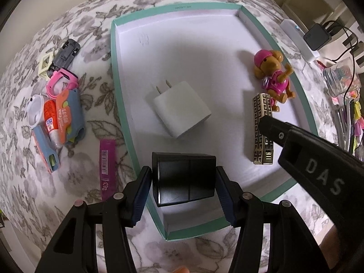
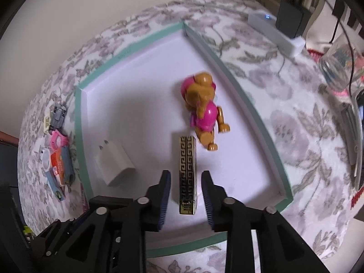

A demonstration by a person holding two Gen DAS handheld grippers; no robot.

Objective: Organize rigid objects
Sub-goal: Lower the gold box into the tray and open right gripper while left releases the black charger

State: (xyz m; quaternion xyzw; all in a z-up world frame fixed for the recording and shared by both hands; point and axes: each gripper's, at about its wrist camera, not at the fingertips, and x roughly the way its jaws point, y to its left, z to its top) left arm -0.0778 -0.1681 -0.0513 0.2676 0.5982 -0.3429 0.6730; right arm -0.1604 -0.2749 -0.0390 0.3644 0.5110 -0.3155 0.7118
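A white tray with a teal rim (image 1: pixel 118 86) fills the centre of both views, resting on a surface covered by a grey floral cloth (image 1: pixel 34 147). At the bottom centre of the left wrist view, the left claw (image 1: pixel 183 190) clamps a black box (image 1: pixel 184 178) between its two blue-padded fingers, the box sitting over the tray's near corner. A white plug-in charger (image 1: pixel 182 109) lies in the middle of the tray, prongs pointing to the upper left of the frame. Toward the right of the frame, a brown toy dog in pink (image 1: pixel 274 75) lies near the tray's right wall, and a long gold-and-black patterned case (image 1: pixel 261 127) lies just below it.

In the right wrist view, the right claw (image 2: pixel 186 201) stands spread around the near end of that case (image 2: pixel 187 170), a gap showing on each side (the pads do not touch it). The dog (image 2: pixel 202 111) is blurred here, just beyond the case's far end, and the charger (image 2: pixel 115 165) lies at centre left.

Outside the tray, at the left of the left wrist view, sit a pink watch (image 1: pixel 61 83), a grey clip (image 1: pixel 64 53), a blue-and-orange bundle of small items (image 1: pixel 59 118) and a magenta strip with a barcode (image 1: pixel 107 168).
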